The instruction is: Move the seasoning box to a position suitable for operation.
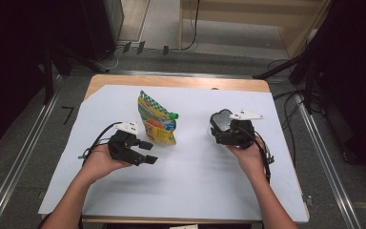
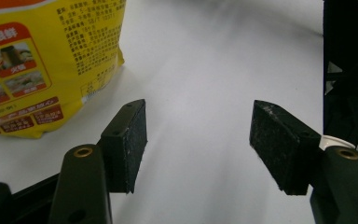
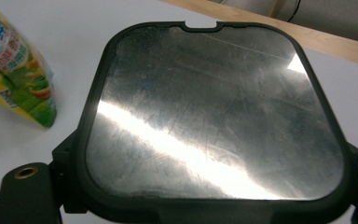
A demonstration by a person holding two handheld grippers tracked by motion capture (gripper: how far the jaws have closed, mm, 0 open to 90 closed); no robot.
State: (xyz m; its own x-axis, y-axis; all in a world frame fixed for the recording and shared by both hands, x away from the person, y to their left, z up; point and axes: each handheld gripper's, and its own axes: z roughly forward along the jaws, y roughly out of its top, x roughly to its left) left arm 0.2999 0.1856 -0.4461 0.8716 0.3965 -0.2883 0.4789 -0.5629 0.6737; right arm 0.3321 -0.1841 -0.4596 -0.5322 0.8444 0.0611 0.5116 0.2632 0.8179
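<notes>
Here right tool [image 3: 205,205] grips dark lid [image 3: 214,112]; left tool [image 2: 198,140] agape.

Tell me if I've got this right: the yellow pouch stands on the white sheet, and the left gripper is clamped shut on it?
Not quite. The yellow pouch does stand on the white sheet, but the left gripper is not clamped on it. The left gripper view shows its jaws wide apart with bare sheet between them and the pouch off to one side, untouched.
</notes>
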